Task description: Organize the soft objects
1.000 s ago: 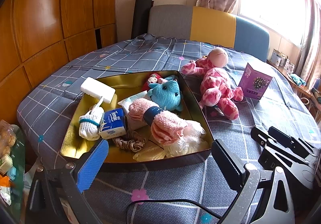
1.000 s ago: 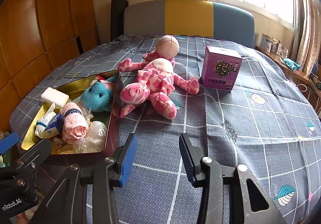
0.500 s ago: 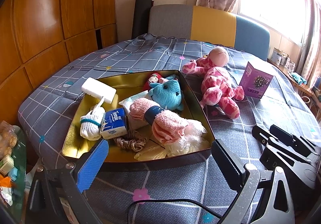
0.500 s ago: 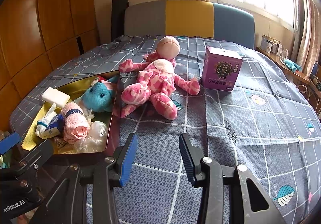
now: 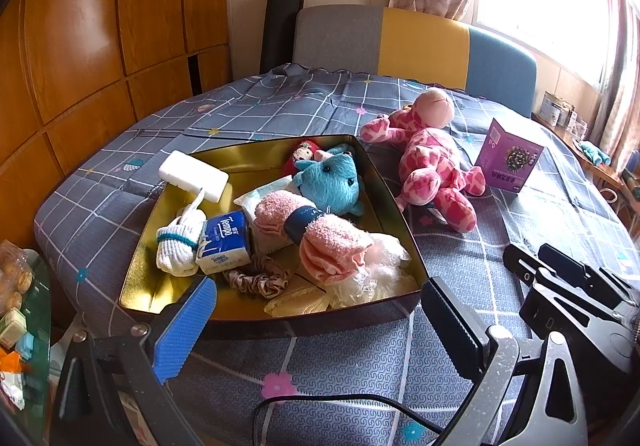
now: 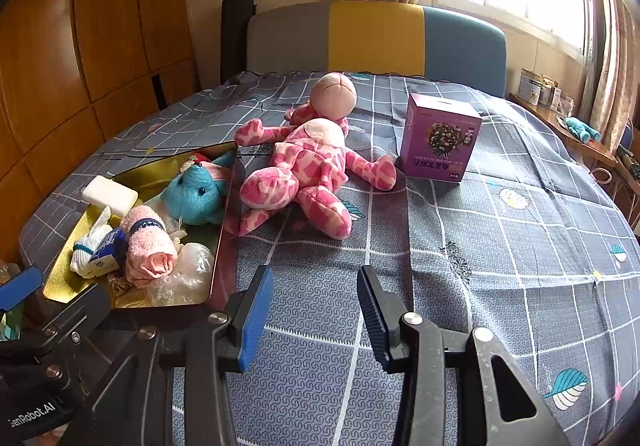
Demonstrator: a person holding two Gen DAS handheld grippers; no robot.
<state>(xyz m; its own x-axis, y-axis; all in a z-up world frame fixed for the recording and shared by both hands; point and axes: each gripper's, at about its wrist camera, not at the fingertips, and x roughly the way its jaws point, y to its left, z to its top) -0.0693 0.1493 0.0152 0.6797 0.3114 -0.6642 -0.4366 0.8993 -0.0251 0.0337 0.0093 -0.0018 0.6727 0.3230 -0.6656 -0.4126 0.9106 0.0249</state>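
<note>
Right tool [image 6: 314,312] gapes empty; pink plush [image 6: 304,174] lies ahead, seemingly centred.

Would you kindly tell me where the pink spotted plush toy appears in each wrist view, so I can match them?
Left wrist view: the pink spotted plush toy lies right of centre, beyond the gold tray's right wall.
Right wrist view: the toy lies at centre, just right of the tray.
Shared landmark: the purple box, standing to the toy's right in both.
</note>
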